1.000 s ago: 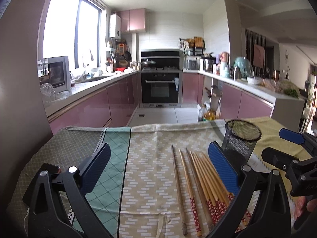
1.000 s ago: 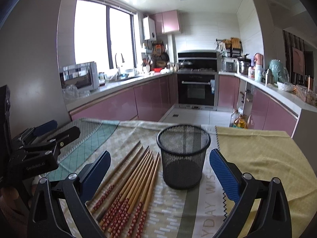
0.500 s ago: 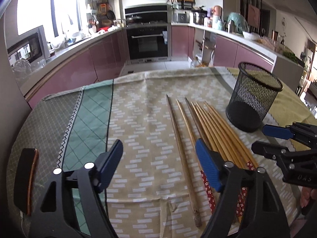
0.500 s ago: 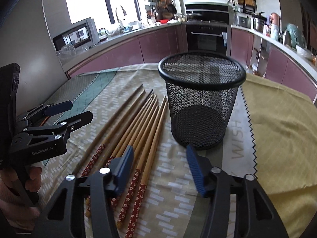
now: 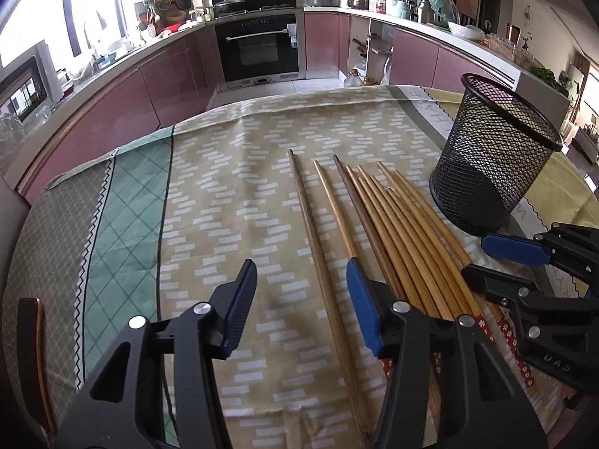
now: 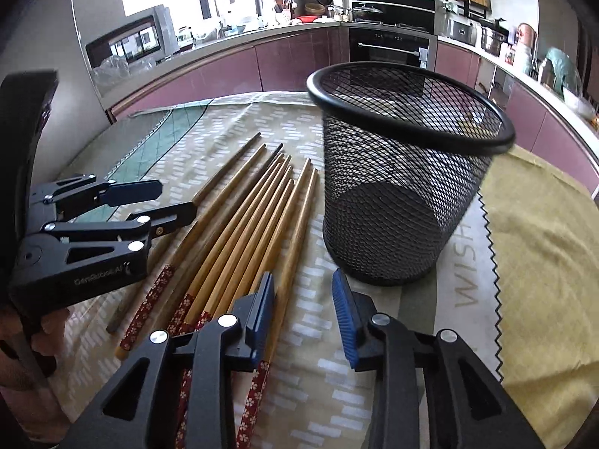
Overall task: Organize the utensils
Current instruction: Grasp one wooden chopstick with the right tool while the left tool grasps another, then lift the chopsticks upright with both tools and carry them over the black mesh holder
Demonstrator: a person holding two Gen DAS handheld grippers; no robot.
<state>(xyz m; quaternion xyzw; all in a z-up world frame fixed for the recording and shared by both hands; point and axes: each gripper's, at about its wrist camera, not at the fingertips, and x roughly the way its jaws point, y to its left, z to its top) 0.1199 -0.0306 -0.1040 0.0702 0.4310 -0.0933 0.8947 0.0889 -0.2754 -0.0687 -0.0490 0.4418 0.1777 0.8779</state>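
Left gripper [image 5: 301,277] half-spread and closing, angled down over the tablecloth [image 5: 232,172]; darkest chopstick [image 5: 318,247] lying between the blue pads, not pinched; contact with the cloth not readable from this angle. Right gripper [image 6: 303,292] narrower, also closing, nothing gripped; its left finger [image 6: 262,310] sitting over the outermost chopstick of the bundle, only patterned cloth in the gap. Chopsticks [image 6: 239,239] laid side by side on the beige section, tips toward the kitchen, red flowered handle ends toward the camera. Handle ends partly cut off under both gripper bodies, so an exact count hard to make. Black mesh cup [image 6: 397,187] upright just beside the bundle on its right, empty as far as the mesh shows, apart from the sticks. Each gripper visible in the other's view at the frame edge; fingers of a hand [image 6: 22,348] gripping the left tool's handle, mostly cropped. Dark reddish object [image 5: 32,359] at the table's left edge, too cut off to identify. Behind: purple cabinets, oven [image 5: 258,52], cluttered counters, microwave [image 6: 131,41].
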